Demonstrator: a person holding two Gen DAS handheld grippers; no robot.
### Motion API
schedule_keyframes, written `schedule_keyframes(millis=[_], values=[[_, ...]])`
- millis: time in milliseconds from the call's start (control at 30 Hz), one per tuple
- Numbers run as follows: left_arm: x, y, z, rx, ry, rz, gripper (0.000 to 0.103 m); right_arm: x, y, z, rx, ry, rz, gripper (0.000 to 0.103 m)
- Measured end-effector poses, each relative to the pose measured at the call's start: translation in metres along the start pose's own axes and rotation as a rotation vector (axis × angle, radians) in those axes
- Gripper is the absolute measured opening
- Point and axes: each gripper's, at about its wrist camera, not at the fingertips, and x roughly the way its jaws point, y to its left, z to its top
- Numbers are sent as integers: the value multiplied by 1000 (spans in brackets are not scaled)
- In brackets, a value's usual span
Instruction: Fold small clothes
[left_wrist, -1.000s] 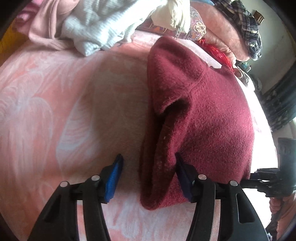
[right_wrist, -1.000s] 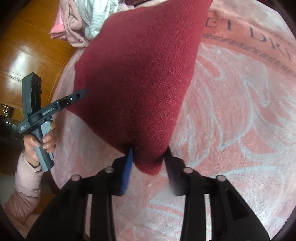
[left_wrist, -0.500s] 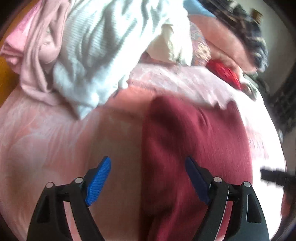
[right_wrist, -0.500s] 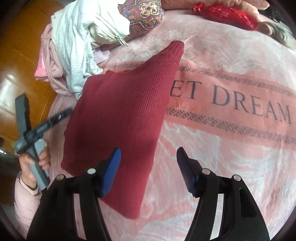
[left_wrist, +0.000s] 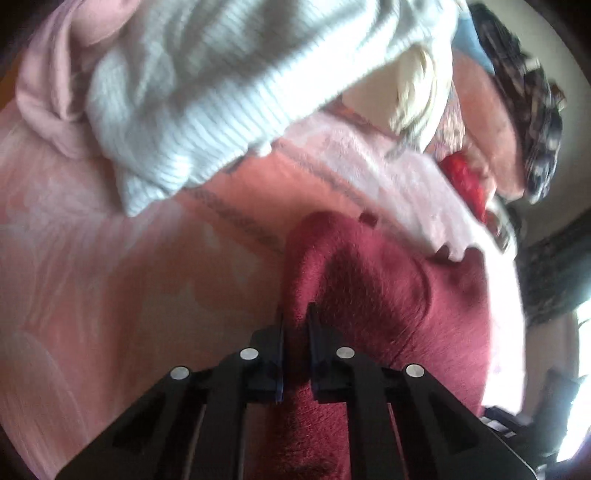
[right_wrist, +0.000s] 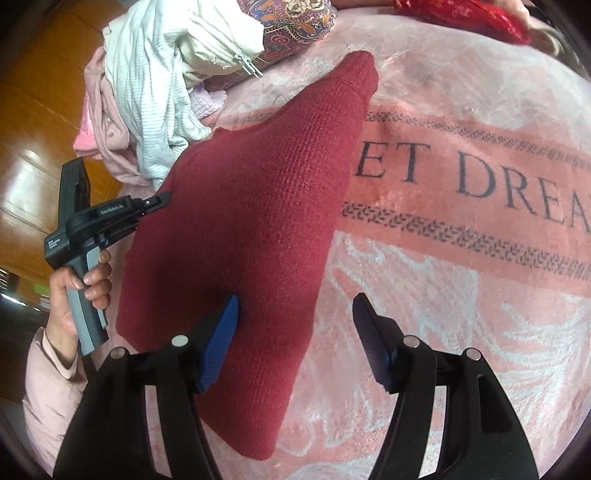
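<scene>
A dark red knitted sweater (right_wrist: 251, 206) lies spread on the pink blanket (right_wrist: 443, 295), one narrow end pointing to the far clothes pile. In the left wrist view my left gripper (left_wrist: 295, 317) is shut on a raised fold of the sweater (left_wrist: 388, 295) near its left edge. The right wrist view shows that same gripper (right_wrist: 164, 197) from the side, at the sweater's left border, held by a person's hand (right_wrist: 92, 280). My right gripper (right_wrist: 295, 317) stands open over the sweater's near right edge. Its left pad (right_wrist: 225, 325) is above the cloth and its right pad (right_wrist: 369, 328) above the blanket.
A pile of clothes sits at the far side: a white ribbed knit (left_wrist: 192, 92), a pink garment (left_wrist: 48, 74), a paisley piece (right_wrist: 291, 18). A red item (right_wrist: 461, 14) and plaid cloth (left_wrist: 532, 110) lie further right. Wooden floor (right_wrist: 29, 129) borders the bed's left edge.
The right gripper let go of the sweater's corner and opened; the sweater dropped flat onto the blanket. The left gripper moved forward towards the pile, opened wide, then shut on a fold.
</scene>
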Motion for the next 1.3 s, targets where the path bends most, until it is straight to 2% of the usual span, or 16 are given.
schedule_keyframes(millis=[67,167,233,267,300,400,533,633,767,967,1067,1167,1233,1300], values=[[5,-7,-5,34,-10,38,11,2,2,1,-6,1,-9,63],[0,-5,-5,16,-14,12,14,0,2,3,-9,0,-17,63],[-13,-3,-7,13,3,-15,35,-5,3,3,-15,-1,-9,64],[-18,-1,-10,8,17,-36,58,-7,4,2,-20,0,-8,64],[-26,1,-16,16,37,-81,71,-11,5,1,-27,0,-13,64],[-46,0,-37,68,41,-116,87,-16,8,-2,-31,6,-10,64],[-45,-11,-58,141,65,-121,89,-12,14,-3,-22,15,-10,64],[-32,-16,-59,174,79,-101,89,-4,15,2,-1,22,1,64],[-6,-14,-52,143,123,-147,89,8,11,7,20,34,2,64],[14,-8,-47,93,216,-227,90,33,-8,13,106,74,88,64],[20,-14,-45,114,246,-232,98,38,-12,12,133,84,145,54],[22,-24,-49,142,227,-189,99,34,-8,12,113,72,133,44],[18,-26,-51,146,182,-187,92,30,-3,12,88,60,123,40],[14,-29,-54,159,163,-200,75,26,0,11,73,47,124,37]])
